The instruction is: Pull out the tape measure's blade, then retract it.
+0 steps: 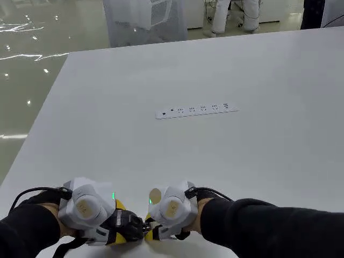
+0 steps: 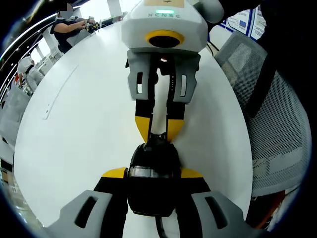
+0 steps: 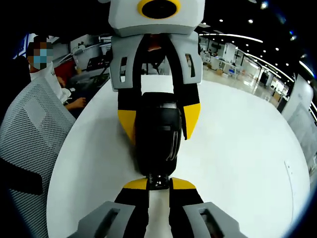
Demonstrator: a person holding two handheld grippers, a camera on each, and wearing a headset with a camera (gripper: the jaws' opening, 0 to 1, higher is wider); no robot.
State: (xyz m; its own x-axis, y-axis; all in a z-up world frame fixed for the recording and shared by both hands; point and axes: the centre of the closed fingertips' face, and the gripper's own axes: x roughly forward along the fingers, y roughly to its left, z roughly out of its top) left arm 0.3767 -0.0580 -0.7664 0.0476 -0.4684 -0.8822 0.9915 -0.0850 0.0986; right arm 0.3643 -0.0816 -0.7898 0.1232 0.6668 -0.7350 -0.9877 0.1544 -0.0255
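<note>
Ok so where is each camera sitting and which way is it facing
Head view: on the person's head, looking forward and down over the table and power strip; dark sleeves show at the bottom.
Left gripper view: on the left hand-held gripper, looking along its jaws, shut on the tape measure, at the right hand-held gripper.
Right gripper view: on the right one, facing back, jaws pinching the blade tip.
Shared: both gripper views show the tape measure from opposite ends.

White power strip lies on the table; a mesh chair nearby.
</note>
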